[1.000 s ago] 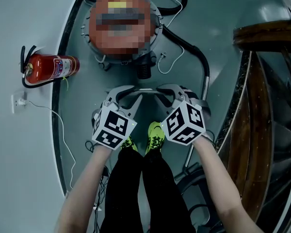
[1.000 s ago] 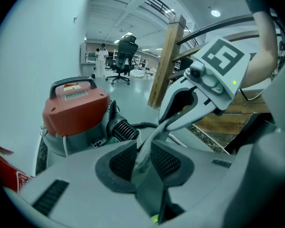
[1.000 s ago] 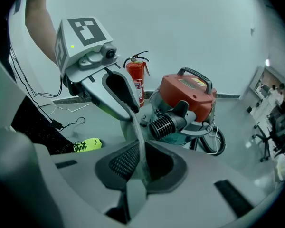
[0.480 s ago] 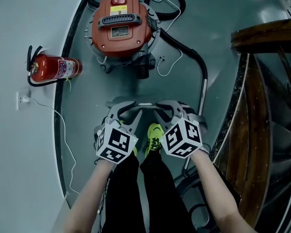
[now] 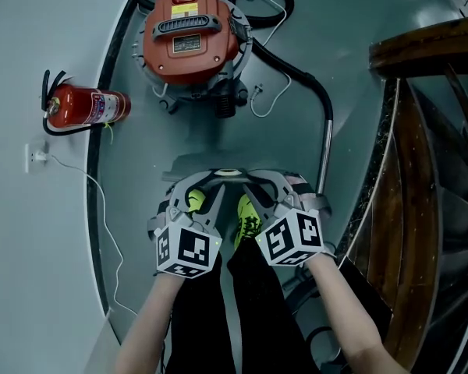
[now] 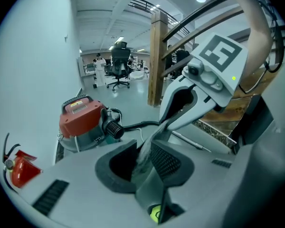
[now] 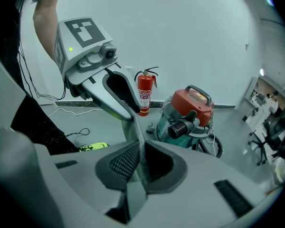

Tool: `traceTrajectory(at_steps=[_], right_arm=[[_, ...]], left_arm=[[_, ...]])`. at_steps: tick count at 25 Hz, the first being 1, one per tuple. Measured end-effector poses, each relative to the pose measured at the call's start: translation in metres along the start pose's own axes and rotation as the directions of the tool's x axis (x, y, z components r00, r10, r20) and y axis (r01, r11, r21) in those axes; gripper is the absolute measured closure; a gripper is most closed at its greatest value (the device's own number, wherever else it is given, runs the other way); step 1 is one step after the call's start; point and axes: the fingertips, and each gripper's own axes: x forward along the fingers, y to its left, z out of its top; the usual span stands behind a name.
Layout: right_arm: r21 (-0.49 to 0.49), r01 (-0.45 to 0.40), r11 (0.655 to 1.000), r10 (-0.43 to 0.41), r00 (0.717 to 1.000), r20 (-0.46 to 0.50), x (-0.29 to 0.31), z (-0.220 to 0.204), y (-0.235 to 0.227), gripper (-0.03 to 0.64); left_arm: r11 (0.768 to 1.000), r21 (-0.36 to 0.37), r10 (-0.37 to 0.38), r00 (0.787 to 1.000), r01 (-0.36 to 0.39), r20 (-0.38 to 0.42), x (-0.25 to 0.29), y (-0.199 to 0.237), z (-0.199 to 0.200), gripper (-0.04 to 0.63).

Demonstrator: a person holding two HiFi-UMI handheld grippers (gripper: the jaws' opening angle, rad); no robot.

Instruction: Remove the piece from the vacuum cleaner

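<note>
the vacuum cleaner (image 5: 191, 37) is seen standing on the floor (image 5: 132, 185), straight ahead of both grippers and well apart from them. it is set a little to the left, so the left gripper (image 5: 216, 179) is judged slightly the nearer to its body. a short ribbed black stub (image 5: 225, 107) on the near side of the body is pointed back toward the person, with its axis along the line of approach. whether this is the piece meant cannot be told.

the black hose (image 5: 296, 68) is led off the right flank and joined to a metal tube (image 5: 325, 154). the tube's long axis runs toward the person and its near end lies close by the right gripper (image 5: 253, 176), so that hand is judged the better placed for the tube.

the two grippers are held tip to tip above the shoes (image 5: 248, 216). the left gripper's jaws are set narrowly apart, with only the other gripper's tip at the gap. the right gripper's jaws are drawn almost together. nothing of the vacuum cleaner is held by either, and a forward reach is called for before any grasp.
</note>
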Motion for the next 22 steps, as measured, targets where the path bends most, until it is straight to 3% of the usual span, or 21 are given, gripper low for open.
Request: traceTrajectory(at_steps=[4, 11, 22], right_arm=[[-0.022, 0.016, 1.0, -0.016, 1.0, 0.006, 0.003, -0.009, 0.018, 0.571], [0.029, -0.05, 0.998, 0.051, 0.999, -0.019, 0.029, -0.043, 0.058, 0.571], [0.078, -0.105, 0.991, 0.109, 0.993, -0.049, 0.064, -0.075, 0.073, 0.569]], left_arm=[[1.0, 0.022, 0.011, 1.0, -0.011, -0.005, -0.001, -0.013, -0.016, 0.497], [0.998, 0.02, -0.05, 0.997, 0.052, -0.061, 0.014, -0.042, -0.063, 0.499], [0.995, 0.011, -0.097, 0.99, 0.098, -0.101, 0.045, -0.053, -0.102, 0.5]])
